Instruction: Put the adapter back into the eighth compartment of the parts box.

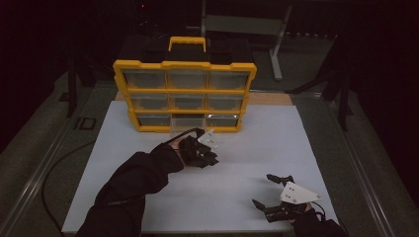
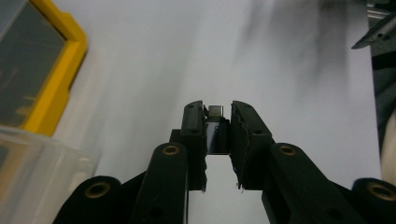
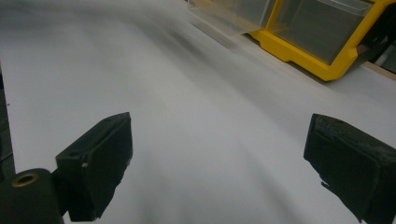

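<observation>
Left gripper (image 2: 217, 122) first: its jaws are drawn narrow and clamped on a small dark part with a metal plug end (image 2: 215, 111), which pokes out between the pads. That catch comes from the left gripper view; from the high view the same gripper (image 1: 206, 148) is a dark shape under its grey plate, and the held part is too small to make out there. Below the jaws in the left gripper view lies the bare white surface (image 2: 187, 56), so the part is held above it, clear of everything. At that view's left edge sits a corner of the yellow organizer (image 2: 60, 79), with a clear drawer (image 2: 42, 168) pulled out just beneath it.

The high view gives the layout: the organizer (image 1: 185, 94) stands upright at the far side of the surface (image 1: 148, 197), three rows of clear drawers, the left gripper just in front of the bottom row's middle.

Right gripper (image 1: 272, 192): jaws spread wide, nothing between them, near the surface's near right corner, well apart from the left. Its own view (image 3: 219, 158) confirms the gap, with bare surface between the pads and the organizer (image 3: 299, 51) farther off.
</observation>
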A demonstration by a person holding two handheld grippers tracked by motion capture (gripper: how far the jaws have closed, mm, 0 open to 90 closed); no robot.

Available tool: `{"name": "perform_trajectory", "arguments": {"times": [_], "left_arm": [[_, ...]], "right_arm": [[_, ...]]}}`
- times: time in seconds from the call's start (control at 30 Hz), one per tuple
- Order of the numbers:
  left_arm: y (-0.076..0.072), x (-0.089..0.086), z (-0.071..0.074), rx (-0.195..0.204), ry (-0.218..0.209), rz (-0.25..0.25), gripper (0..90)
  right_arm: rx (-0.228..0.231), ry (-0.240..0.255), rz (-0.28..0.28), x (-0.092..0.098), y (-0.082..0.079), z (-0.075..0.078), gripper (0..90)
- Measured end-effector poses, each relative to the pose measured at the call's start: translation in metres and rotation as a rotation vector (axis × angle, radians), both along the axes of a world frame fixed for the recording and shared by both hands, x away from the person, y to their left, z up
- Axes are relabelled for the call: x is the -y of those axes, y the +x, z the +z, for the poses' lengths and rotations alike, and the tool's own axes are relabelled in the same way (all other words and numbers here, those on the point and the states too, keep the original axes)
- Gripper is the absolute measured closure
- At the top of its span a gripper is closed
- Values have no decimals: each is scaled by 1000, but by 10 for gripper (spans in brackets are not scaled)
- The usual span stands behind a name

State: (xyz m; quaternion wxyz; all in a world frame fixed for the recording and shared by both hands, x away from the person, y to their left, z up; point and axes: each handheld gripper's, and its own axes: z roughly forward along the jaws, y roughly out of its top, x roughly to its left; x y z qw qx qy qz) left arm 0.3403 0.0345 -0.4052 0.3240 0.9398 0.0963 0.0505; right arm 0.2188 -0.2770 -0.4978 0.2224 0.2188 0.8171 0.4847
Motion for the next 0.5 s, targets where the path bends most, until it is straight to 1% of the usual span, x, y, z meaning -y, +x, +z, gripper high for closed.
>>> {"name": "perform_trajectory", "arguments": {"times": [0.33, 0.4, 0.5], "left_arm": [[6, -5, 8, 7, -6, 16, 755], [8, -7, 11, 18, 0, 22, 756], [11, -9, 15, 19, -10, 36, 755]], "right_arm": [[2, 0, 1, 0, 0, 0, 81], [-2, 0, 1, 0, 0, 0, 81], [0, 0, 0, 0, 0, 0, 81]]}}
